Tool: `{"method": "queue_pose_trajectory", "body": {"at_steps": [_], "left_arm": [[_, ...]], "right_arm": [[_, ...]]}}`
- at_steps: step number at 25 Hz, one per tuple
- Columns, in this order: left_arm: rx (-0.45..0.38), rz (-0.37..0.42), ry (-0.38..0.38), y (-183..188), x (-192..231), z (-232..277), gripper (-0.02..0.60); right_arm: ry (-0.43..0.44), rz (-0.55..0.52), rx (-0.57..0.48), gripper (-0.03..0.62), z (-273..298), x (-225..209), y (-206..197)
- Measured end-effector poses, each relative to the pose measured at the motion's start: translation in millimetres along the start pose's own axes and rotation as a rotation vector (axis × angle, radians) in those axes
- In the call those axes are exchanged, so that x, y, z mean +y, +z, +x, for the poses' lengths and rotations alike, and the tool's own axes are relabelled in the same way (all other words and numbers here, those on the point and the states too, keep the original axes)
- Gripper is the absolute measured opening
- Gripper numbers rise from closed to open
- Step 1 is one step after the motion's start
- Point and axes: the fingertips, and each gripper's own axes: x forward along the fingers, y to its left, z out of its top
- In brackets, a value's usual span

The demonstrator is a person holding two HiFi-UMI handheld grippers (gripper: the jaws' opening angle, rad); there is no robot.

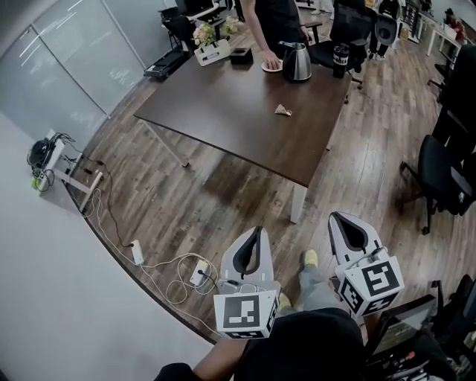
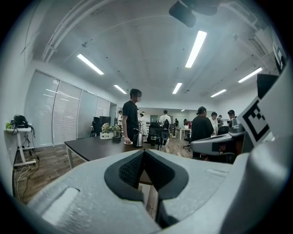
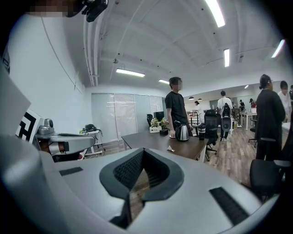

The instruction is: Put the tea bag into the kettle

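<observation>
A steel kettle (image 1: 296, 62) stands at the far end of a dark brown table (image 1: 223, 111). A small tan tea bag (image 1: 282, 110) lies on the tabletop nearer to me. Both also show in the right gripper view: the kettle (image 3: 182, 133) and the tea bag (image 3: 170, 149). My left gripper (image 1: 258, 231) and right gripper (image 1: 336, 217) hang over the wooden floor, well short of the table, pointing toward it. Each is shut with nothing in it. In their own views the left gripper (image 2: 144, 152) and right gripper (image 3: 143, 150) have their jaws meeting at the tip.
A person (image 1: 271, 18) stands at the table's far side with a hand by a white plate (image 1: 270, 67). A black cup (image 1: 341, 58), a flower box (image 1: 213, 50) and a black box (image 1: 241, 55) sit nearby. Office chairs (image 1: 446, 178) stand right; cables and a power strip (image 1: 137, 253) lie left.
</observation>
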Motion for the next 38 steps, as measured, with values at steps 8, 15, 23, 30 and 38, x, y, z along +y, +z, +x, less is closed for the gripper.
{"method": "queue_pose_trajectory", "body": {"at_steps": [8,15,23,30,38], "left_arm": [[-0.003,0.009,0.017,22.3,-4.2,85.7,0.005],[-0.007,0.018,0.047,38.4,-6.0,145.3,0.005],[0.014,0.034,0.088,44.8,-16.0,197.5,0.005],[0.013,0.051,0.128,55.6,-22.0,224.0,0.005],[0.027,0.054,0.169,49.8,-11.8,227.8,0.005]], "right_arm": [[0.018,-0.007,-0.006,0.009,56.1,-61.2,24.6],[0.039,-0.024,0.008,0.009,101.4,-105.4,38.7],[0.088,-0.038,0.014,0.008,136.8,-144.7,47.9],[0.11,-0.033,-0.004,0.008,154.2,-177.5,55.4],[0.134,-0.024,0.005,0.008,167.2,-179.0,49.1]]}}
